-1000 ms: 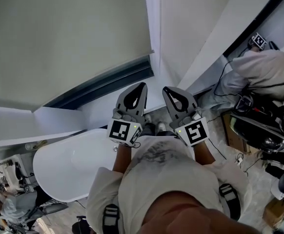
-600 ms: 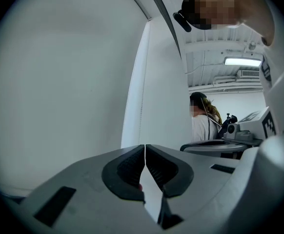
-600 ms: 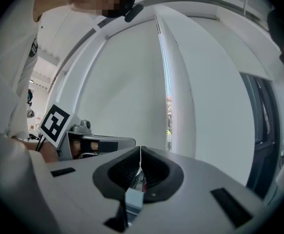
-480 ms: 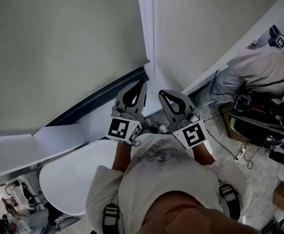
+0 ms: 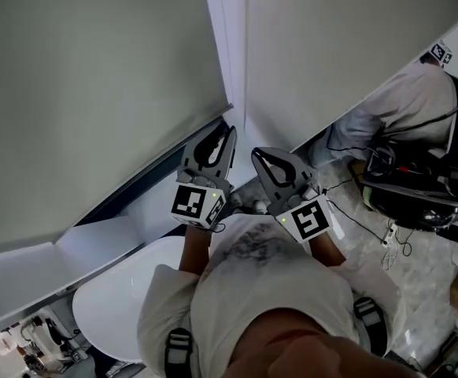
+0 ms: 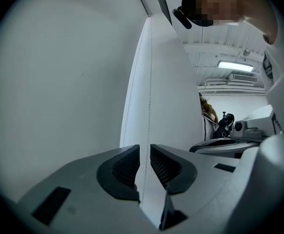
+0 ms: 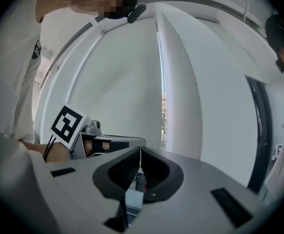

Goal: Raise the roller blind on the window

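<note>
Pinch the light, slippery bead cord [image 6: 150,111] at twelve o'clock of the opening left claw [image 6: 145,150], loose between its pads, beside the limp roller blind [image 5: 95,93] at ten o'clock (right claw [image 7: 140,151] closed tip to tip, seemingly gripping it).
</note>
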Action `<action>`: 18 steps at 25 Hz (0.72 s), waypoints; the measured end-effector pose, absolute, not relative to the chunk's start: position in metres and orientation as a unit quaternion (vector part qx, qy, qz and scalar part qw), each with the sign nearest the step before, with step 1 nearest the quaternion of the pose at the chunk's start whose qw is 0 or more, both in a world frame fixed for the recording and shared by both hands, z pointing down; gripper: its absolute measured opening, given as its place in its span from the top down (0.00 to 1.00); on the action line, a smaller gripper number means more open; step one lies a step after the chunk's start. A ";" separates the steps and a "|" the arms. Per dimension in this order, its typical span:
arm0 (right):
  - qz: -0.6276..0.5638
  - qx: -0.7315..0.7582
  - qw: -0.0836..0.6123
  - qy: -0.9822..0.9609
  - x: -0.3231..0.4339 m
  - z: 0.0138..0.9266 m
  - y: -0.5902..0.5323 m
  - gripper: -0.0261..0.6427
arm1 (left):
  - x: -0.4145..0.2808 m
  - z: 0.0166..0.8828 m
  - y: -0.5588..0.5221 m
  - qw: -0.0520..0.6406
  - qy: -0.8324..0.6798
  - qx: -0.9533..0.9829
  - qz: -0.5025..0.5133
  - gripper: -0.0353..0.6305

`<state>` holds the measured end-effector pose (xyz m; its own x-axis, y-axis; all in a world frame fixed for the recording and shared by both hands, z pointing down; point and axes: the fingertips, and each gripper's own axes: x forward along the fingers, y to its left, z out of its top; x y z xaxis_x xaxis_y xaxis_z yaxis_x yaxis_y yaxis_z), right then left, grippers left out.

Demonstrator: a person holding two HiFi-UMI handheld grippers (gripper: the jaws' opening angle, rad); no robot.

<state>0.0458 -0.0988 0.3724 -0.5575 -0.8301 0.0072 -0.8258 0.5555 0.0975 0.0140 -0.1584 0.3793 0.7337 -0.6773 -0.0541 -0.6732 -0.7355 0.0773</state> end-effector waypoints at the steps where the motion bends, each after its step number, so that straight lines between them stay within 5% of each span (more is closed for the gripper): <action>1: -0.042 0.473 0.027 -0.879 0.049 0.373 -0.100 0.87 | 0.018 0.380 -0.160 0.026 -0.358 0.933 -0.038 0.84; 18: -0.044 0.512 0.043 -0.857 0.083 0.370 -0.102 0.87 | 0.082 0.371 -0.184 0.008 -0.288 0.957 -0.030 0.78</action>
<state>0.0835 -0.1020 0.3695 -0.4711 -0.8816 0.0288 -0.8740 0.4710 0.1195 0.0817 -0.1839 0.3713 0.8324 -0.5518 -0.0523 -0.5508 -0.8340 0.0330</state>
